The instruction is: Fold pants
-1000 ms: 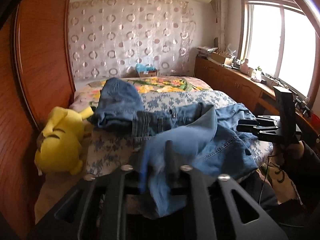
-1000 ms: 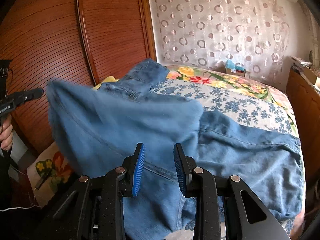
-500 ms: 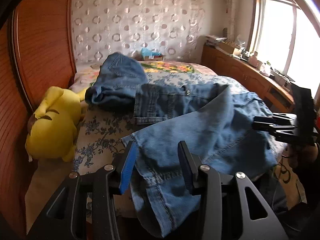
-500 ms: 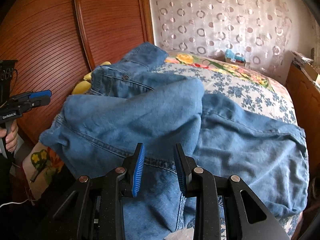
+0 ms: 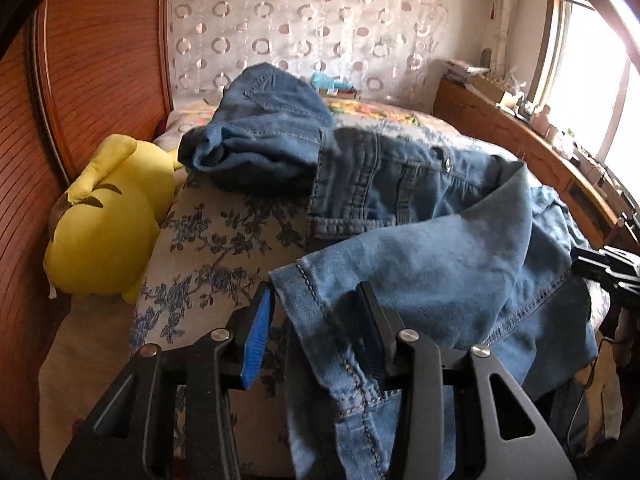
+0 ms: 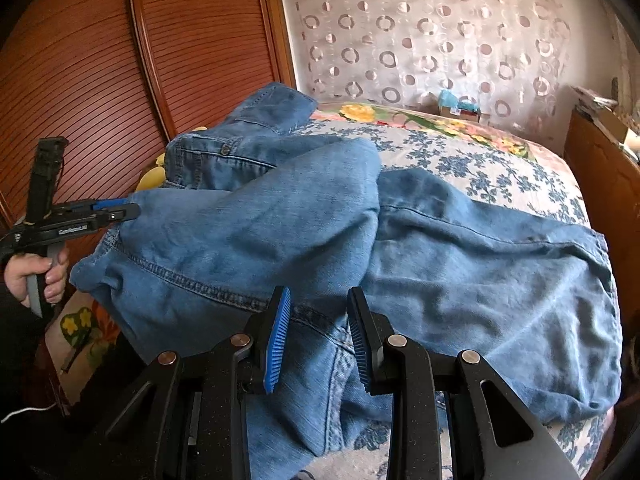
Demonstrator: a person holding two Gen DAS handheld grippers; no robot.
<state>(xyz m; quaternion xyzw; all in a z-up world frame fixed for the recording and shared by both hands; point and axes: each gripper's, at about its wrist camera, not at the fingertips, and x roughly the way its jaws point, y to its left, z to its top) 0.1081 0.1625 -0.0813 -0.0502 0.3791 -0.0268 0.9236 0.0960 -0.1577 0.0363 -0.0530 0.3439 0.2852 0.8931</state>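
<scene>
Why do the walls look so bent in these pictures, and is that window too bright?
Left wrist view: the fisheye lens bows the brown slatted wooden wall, and the bright window is blown out white. Right wrist view: same bending, softer even light, blue denim pants sharp.

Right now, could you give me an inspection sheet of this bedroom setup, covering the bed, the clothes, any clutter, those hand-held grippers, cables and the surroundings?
Surface: bed with floral cover.
Job's things: jeans spread out, one leg thrown across, hem overhanging the edge.
Clutter: second denim garment; yellow plush toy.
Grippers: left hand-held gripper open, hem between its fingers; right hand-held gripper open over the denim.
Cables: white cable, lower left.
Surroundings: wooden wardrobe, patterned curtain, window.
</scene>
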